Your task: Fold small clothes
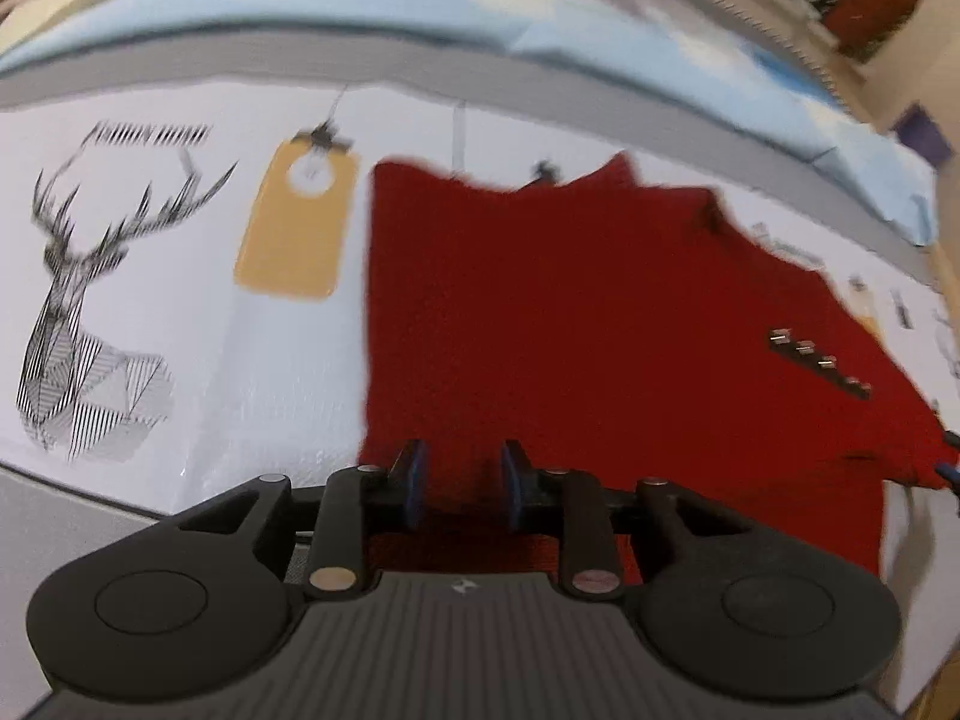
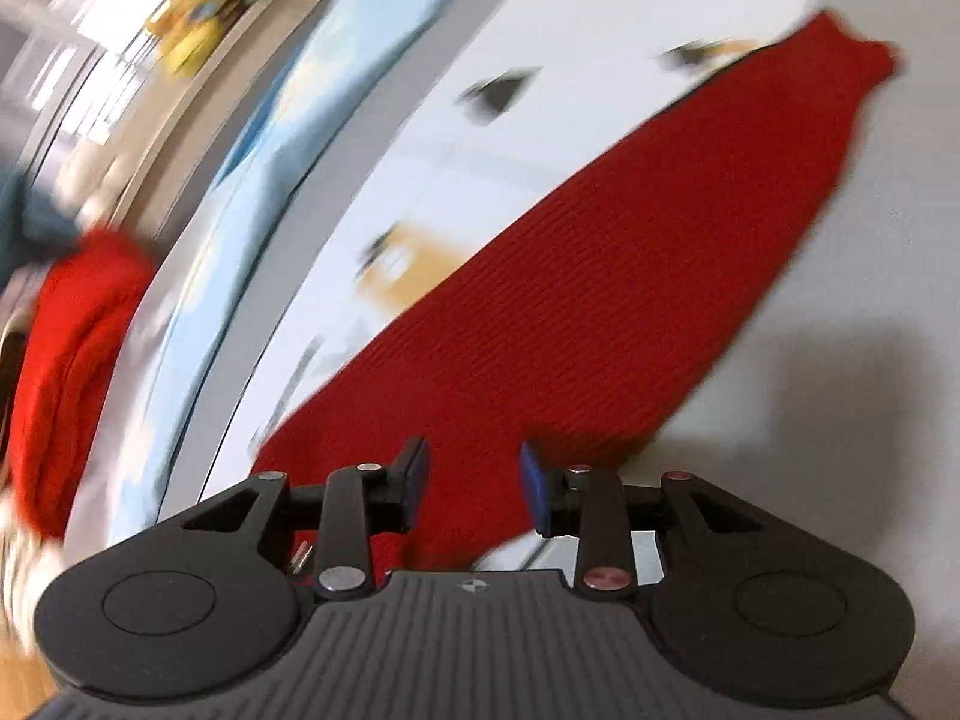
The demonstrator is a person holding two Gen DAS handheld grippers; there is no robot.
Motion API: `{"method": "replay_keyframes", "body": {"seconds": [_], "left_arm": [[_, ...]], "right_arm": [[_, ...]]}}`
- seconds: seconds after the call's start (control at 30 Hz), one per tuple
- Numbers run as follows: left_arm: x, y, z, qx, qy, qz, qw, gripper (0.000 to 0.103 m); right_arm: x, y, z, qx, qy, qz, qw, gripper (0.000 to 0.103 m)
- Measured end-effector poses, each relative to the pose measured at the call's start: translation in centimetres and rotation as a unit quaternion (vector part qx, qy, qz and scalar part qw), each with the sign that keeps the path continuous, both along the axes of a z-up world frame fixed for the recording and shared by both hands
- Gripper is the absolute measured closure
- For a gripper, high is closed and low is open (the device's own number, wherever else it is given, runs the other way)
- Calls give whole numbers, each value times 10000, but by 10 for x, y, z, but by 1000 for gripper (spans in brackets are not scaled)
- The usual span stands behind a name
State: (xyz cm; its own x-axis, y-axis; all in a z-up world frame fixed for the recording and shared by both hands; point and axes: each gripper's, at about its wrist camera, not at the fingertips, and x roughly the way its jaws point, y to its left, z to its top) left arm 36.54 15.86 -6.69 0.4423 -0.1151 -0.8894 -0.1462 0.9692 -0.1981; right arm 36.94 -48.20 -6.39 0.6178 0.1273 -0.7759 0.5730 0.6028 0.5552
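White printed table (image 1: 198, 324) carries the flat red ribbed knit garment (image 1: 600, 312) at 12 o'clock of left gripper (image 1: 462, 483) and right gripper (image 2: 474, 489), jaws spread, empty; folding looks barely begun.

deer print (image 1: 78, 312) and tan tag (image 1: 297, 225) on white sheet (image 1: 198, 372)

The left claw (image 1: 462, 483) sits at 6 o'clock in its own view, its two blue-padded fingers (image 1: 415, 480) parted by a narrow gap with nothing clamped between them. The right claw (image 2: 474, 489) also sits at 6 o'clock in its view, fingers (image 2: 536, 492) spread a little wider, gripping nothing. Both views are blurred. Each claw points forward and down toward 12 o'clock.
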Motion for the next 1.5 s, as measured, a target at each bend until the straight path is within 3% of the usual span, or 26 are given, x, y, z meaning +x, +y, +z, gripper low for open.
{"method": "replay_keyframes", "body": {"seconds": [0.13, 0.3, 0.43, 0.67, 0.7, 0.77, 0.93, 1.07, 1.13, 1.2, 1.27, 1.33, 1.4, 1.43, 1.5], "left_arm": [[-2, -10, 11, 18, -145, -198, 9997, 72], [1, -13, 7, 81, -92, -237, 9996, 72], [0, -9, 3, 112, -47, -171, 9998, 72], [0, -11, 2, 104, -52, -217, 9997, 72], [-1, -11, 2, 109, -50, -221, 9997, 72], [-1, -10, 2, 110, -48, -205, 9997, 72], [-2, -3, 7, 77, -101, -101, 9999, 72], [-2, 3, 14, 24, -170, -27, 9998, 72], [-2, 7, 19, -5, -224, 1, 9997, 72], [-3, 10, 24, -36, -272, 58, 9996, 72], [-3, 13, 27, -69, -302, 110, 9995, 72], [-3, 17, 29, -100, -308, 171, 9993, 72], [-3, 20, 31, -130, -307, 214, 9992, 72], [-3, 22, 32, -157, -315, 235, 9991, 72], [-3, 25, 36, -231, -347, 274, 9988, 72]], "right_arm": [[-16, -64, -3, -62, 37, -807, 9967, 67], [-26, -113, -30, 53, 167, -1364, 9905, 65], [-20, -121, -51, 198, 190, -1570, 9872, 65], [-22, -127, -57, 178, 47, -1691, 9854, 66], [-19, -128, -58, 158, 58, -1686, 9855, 67], [-22, -128, -57, 94, 87, -1709, 9852, 87], [-14, -112, -34, -543, -116, -1648, 9848, 91], [4, -58, 19, -1816, -668, -950, 9765, 91], [12, -7, 52, -2595, -1171, -227, 9583, 91], [12, 54, 79, -3112, -1823, 651, 9304, 91], [0, 123, 99, -3299, -2612, 1723, 8906, 91], [-17, 185, 108, -3146, -3212, 2855, 8464, 91], [-30, 230, 105, -2512, -3472, 3950, 8126, 90], [-33, 248, 98, -2040, -3362, 4443, 8049, 90], [-33, 271, 84, -1511, -2860, 4951, 8064, 90]]}}
